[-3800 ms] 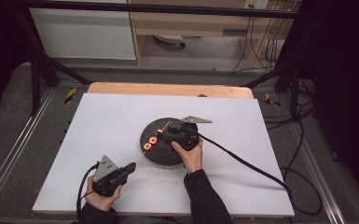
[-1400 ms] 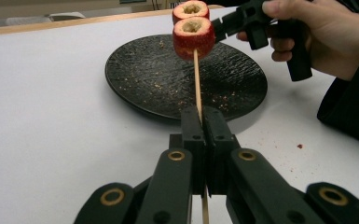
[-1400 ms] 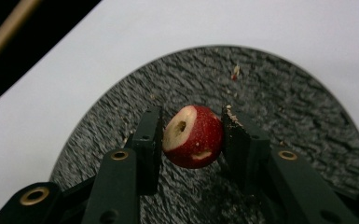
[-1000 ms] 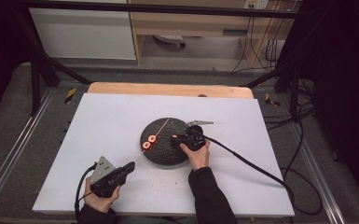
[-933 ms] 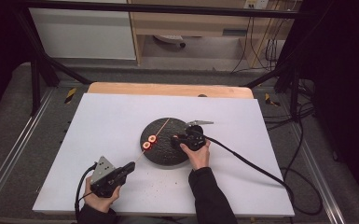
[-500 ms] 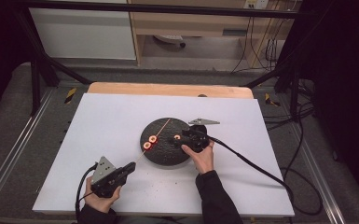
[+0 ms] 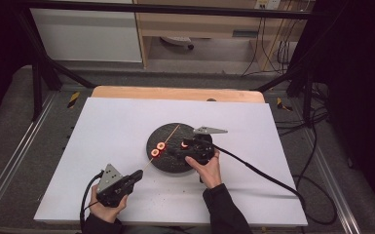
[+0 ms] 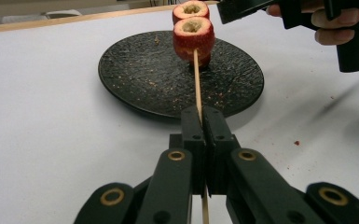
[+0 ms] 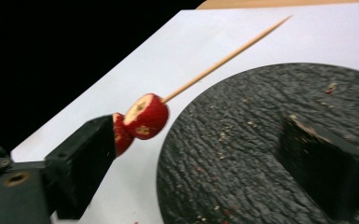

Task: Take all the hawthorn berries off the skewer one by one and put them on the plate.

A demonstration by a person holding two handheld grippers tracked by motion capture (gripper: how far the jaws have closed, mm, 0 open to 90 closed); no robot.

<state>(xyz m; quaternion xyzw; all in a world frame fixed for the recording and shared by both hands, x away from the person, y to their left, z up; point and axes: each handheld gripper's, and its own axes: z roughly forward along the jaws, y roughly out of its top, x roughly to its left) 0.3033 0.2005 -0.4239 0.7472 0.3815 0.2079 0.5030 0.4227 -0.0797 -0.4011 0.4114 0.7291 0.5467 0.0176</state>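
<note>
A thin wooden skewer [image 7: 170, 134] runs slantwise over a black round plate [image 7: 175, 163]. Two red hollowed fruit pieces [image 7: 158, 149] are threaded on it. My left gripper [image 7: 139, 174] sits near the table's front, shut on the skewer's near end. In the left gripper view the jaws [image 8: 204, 114] pinch the skewer [image 8: 196, 79], and the pieces [image 8: 193, 37] hang over the plate [image 8: 144, 79]. My right gripper [image 7: 174, 152] hovers over the plate, right of the pieces. Its jaws have just been opening and now stand open [image 9: 198, 123], with nothing between them; the pieces [image 9: 145, 116] lie beside the left jaw.
The white tabletop [image 7: 102, 126] has a wooden strip [image 7: 175, 92] along its far edge. A black cable [image 7: 258, 170] trails right from the right gripper. Red crumbs dot the plate [image 9: 261, 154] and the table near it. Metal rails [image 7: 14, 161] flank the table.
The right gripper has drawn back a little to the right of the skewered pieces and risen slightly. The left gripper and the skewer have stayed put.
</note>
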